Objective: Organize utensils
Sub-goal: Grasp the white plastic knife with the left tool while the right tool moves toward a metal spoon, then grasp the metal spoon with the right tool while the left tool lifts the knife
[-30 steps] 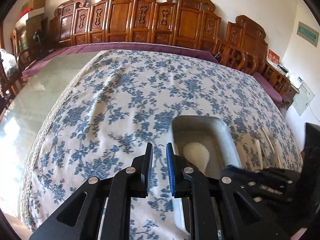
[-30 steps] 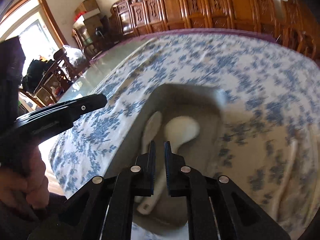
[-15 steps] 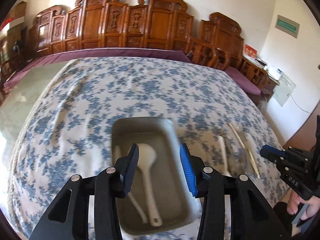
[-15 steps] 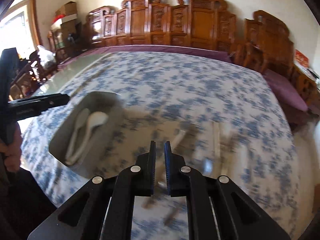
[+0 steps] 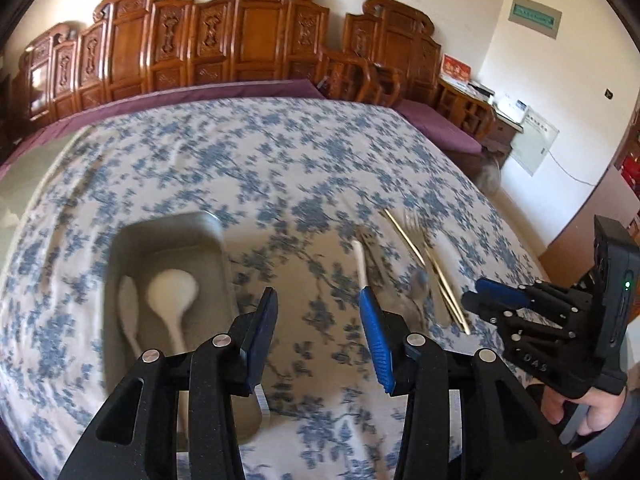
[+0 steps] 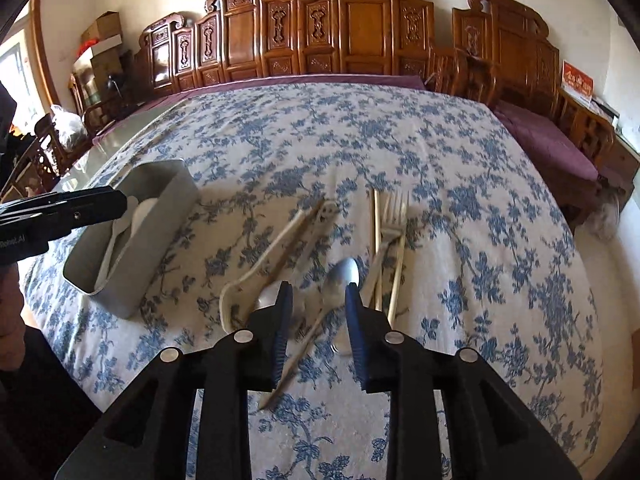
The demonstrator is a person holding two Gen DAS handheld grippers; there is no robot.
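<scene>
1. In the lower centre of the right wrist view, the right gripper (image 6: 316, 300) hangs over the loose cutlery, tilted steeply down at the tablecloth (image 6: 460, 216); its jaws have just been opening to a narrow gap, and nothing is pinched between them, though the metal spoon (image 6: 340, 280) shows through the gap.

2. In the lower centre of the left wrist view, the left gripper (image 5: 318, 320) stands part open and empty above bare cloth, between the grey bin (image 5: 132, 240) at its left and the scattered pieces at its right, also angled well down.

3. Judging by the layout, the step in hand is the next pickup: 2 white spoons (image 5: 170, 292) already lie in the bin, while the rest wait outside.

4. Just beyond the right jaws lie a cream spoon (image 6: 264, 268), a wooden chopstick (image 6: 292, 344) crossing toward the lower frame, a gold fork (image 6: 394, 216) and 2 more chopsticks (image 6: 376, 240), overlapping at the centre of the frame.

5. The next move likely calls for lowering onto 1 handle alone, since the pieces touch and cross one another.

6. The bin sits at mid left, well apart from the pile.

7. Carved wooden chairs (image 6: 360, 32) line the far wall.
</scene>
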